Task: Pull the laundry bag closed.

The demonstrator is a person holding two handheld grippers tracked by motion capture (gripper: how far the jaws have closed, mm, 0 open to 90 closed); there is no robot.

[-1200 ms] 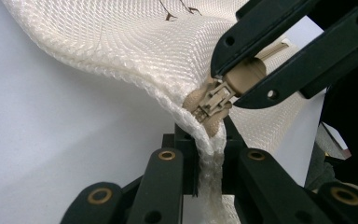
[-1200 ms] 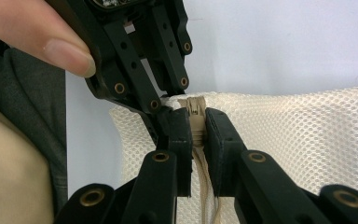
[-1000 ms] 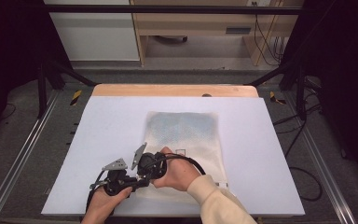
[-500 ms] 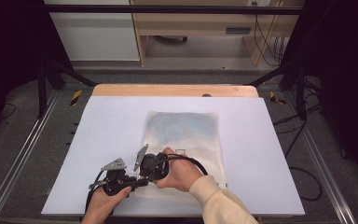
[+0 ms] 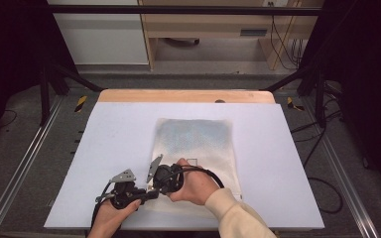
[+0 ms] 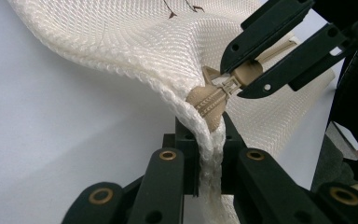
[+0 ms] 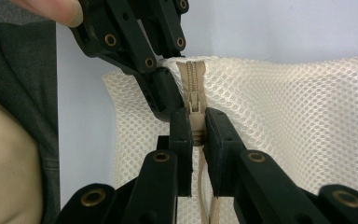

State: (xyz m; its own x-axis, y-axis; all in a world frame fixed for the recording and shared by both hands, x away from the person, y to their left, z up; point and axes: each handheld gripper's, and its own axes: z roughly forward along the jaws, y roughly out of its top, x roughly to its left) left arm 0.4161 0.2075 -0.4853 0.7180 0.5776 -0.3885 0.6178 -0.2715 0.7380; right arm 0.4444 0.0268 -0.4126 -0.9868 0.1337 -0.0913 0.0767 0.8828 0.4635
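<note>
Low, both hand-held grippers (image 5: 149, 187) pinch the mesh bag (image 5: 198, 144).

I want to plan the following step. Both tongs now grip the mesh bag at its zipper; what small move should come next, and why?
Probably the right tongs should draw the zipper pull along the zipper, away from the left tongs. The right tongs are shut on the pull, and the left tongs are shut on the corner of the mesh bag right by the zipper's end, so the bag seems anchored for sliding.
</note>
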